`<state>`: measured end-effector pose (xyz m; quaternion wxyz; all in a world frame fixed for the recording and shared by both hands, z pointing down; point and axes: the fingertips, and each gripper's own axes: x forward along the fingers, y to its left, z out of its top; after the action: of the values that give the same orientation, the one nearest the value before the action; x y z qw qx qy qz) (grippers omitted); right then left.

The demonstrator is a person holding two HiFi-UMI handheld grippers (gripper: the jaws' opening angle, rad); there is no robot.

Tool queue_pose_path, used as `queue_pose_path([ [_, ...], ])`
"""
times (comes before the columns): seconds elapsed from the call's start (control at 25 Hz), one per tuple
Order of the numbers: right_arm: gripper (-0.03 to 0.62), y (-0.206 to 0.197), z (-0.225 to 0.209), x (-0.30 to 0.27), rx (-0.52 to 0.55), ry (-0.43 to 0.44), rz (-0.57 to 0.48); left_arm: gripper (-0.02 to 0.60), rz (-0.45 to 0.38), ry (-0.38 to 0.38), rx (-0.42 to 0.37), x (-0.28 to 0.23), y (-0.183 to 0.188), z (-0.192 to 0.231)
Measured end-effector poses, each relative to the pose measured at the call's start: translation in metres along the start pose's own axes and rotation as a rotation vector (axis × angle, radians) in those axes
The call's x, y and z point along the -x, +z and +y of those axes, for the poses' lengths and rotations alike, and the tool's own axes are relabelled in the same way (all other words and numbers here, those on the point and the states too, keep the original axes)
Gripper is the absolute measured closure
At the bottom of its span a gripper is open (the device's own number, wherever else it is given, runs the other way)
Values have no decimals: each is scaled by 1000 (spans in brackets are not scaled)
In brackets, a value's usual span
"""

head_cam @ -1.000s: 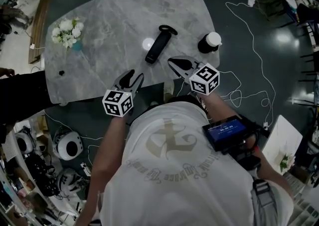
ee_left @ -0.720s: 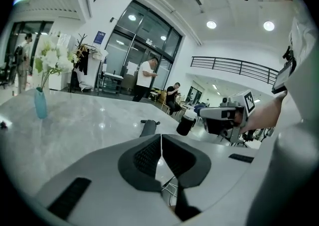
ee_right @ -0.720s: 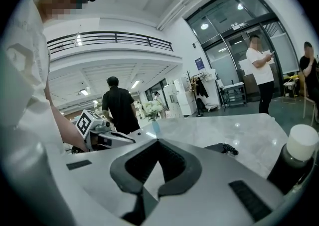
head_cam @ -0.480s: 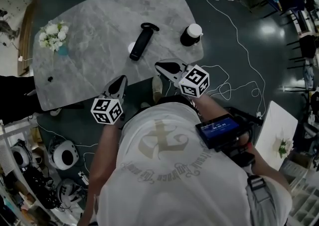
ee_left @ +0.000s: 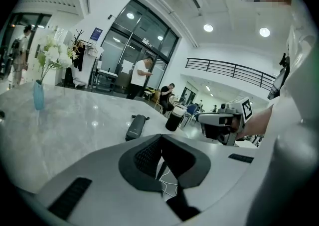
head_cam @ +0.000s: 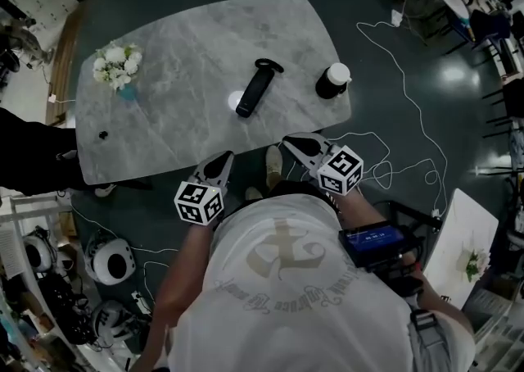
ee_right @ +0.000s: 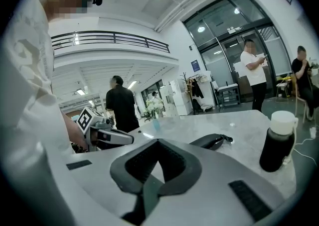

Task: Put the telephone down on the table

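Already the telephone (head_cam: 254, 90) lies flat on the table (head_cam: 180, 43), well ahead of both tools. Left gripper (head_cam: 223, 157) & right gripper (head_cam: 288, 142) are closed tight w/ nothing between. Phone looks rigid, light, prob. slick plastic, so it is best pinched across its narrow mid-body. Only the gripper views show the pads meeting; only the head view gives the full layout.

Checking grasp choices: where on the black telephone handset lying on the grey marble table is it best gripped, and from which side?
Probably the straight middle of the black telephone handset, approached from above with the jaws across its narrow width. It lies flat on the grey marble table, long and slim, with bare surface on either side. Its far end narrows to a small loop, which would be a poorer hold.
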<state>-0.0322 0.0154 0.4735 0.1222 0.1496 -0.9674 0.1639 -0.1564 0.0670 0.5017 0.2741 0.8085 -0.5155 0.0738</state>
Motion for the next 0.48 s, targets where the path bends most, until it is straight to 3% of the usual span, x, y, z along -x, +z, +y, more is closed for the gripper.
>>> queue_pose_path([
  [0.48, 579, 2, 2, 2, 0, -27, -11, 569, 10, -40, -30, -5, -1, -7],
])
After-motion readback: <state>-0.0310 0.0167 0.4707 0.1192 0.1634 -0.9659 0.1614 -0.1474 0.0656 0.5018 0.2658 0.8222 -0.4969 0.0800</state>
